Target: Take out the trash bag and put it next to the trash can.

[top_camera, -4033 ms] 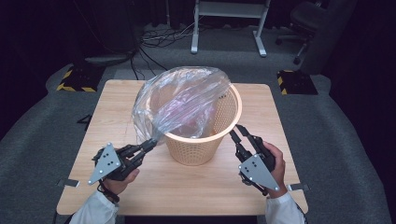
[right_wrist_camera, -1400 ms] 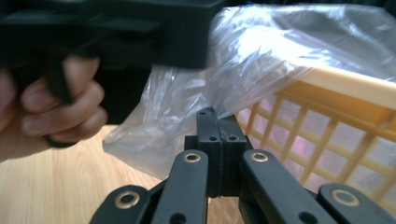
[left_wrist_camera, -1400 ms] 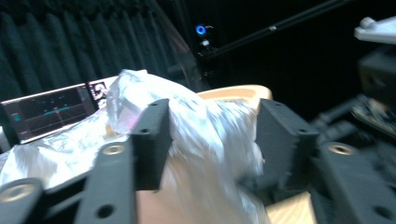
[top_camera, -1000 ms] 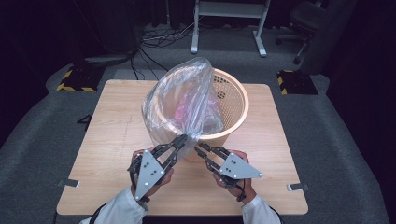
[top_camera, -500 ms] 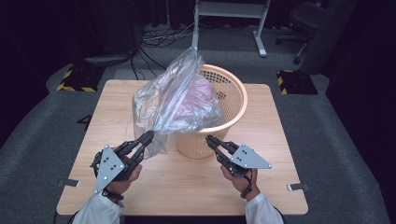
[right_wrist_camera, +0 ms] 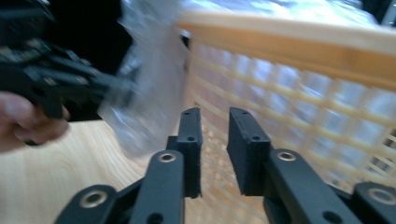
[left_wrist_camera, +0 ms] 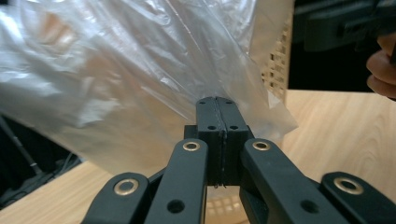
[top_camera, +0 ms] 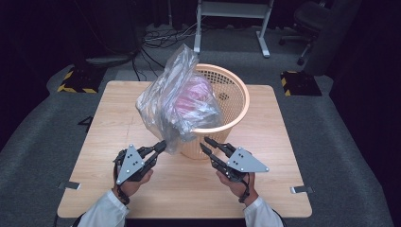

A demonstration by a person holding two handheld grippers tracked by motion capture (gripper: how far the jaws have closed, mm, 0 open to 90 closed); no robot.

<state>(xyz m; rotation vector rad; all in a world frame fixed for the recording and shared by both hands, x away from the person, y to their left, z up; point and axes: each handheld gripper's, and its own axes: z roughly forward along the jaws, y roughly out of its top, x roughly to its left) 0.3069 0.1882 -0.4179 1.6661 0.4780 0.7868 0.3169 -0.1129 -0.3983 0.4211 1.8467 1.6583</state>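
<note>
Left tool pinches the plastic bag; right tool shows jaws parted, empty.

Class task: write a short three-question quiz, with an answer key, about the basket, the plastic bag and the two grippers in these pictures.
1. True or false: the left gripper is shut on the clear plastic bag.
2. What stands between the pads of the right gripper? A) the bag B) nothing C) the basket's rim
3. Where does the bag lie in relation to the orange basket?

Key
1. True: its pads pinch the film.
2. B: the jaws have just been opening and stand apart, empty, beside the basket's wall.
3. Partly inside, bulging over the near-left rim, with something pink in it.
</note>
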